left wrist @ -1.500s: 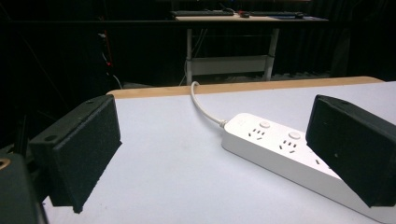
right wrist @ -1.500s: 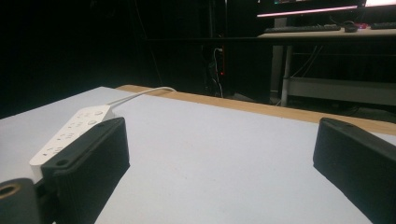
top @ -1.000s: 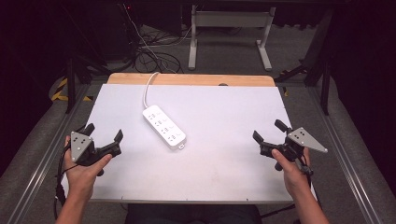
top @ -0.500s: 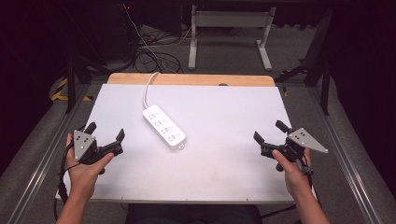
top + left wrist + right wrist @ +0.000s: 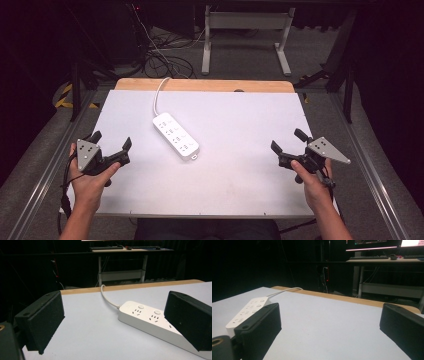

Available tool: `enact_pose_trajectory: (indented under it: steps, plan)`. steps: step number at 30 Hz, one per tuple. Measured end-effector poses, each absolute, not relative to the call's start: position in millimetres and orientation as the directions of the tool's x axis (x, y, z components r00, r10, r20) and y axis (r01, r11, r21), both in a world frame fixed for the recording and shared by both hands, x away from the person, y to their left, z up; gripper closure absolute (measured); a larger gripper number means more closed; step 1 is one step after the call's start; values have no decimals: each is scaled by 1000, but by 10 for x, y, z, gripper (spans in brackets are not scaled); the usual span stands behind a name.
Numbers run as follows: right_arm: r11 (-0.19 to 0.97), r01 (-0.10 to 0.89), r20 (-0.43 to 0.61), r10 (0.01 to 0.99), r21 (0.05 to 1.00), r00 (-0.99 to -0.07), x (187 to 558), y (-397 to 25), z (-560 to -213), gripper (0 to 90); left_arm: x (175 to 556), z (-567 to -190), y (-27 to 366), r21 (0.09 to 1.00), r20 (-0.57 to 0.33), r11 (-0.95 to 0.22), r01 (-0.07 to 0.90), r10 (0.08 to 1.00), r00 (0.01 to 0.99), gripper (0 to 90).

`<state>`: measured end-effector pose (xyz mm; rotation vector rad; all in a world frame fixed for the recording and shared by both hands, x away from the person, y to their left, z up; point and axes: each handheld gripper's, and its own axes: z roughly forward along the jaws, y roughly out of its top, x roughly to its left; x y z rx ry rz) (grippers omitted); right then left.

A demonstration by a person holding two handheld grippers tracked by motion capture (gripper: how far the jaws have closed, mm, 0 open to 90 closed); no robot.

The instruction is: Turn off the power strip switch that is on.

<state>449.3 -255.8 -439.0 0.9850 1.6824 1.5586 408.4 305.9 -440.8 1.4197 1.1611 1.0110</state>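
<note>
White power strip (image 5: 176,136) lies centre-left of frame, cord (image 5: 158,95) running to top edge. We hold left gripper (image 5: 111,145) & right gripper (image 5: 290,141) wide open, empty. Rigid, light, slick plastic, we reckon: grip across narrow sides, mid-body.

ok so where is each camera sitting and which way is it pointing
High view: above the person's side, facing forward and down on the table; forearms, left gripper, right gripper.
Left gripper view: low, facing the power strip; own open jaws.
Right gripper view: low, facing the far table edge; own open jaws.
All three share the power strip and cord.
</note>
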Motion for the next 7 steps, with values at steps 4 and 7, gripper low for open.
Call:
enact_pose_trajectory:
  steps: [4, 7]
  plan:
    - [19, 111, 41, 852, 994, -521, 4505, -2552, -4408, 41, 4102, -4417, 3058, 988, 8, -37, 150, 982, 189, 36]
    - [15, 114, 48, 849, 993, -526, 4510, -2550, -4415, 40, 4121, -4422, 3059, 987, 6, -34, 154, 984, 181, 35]
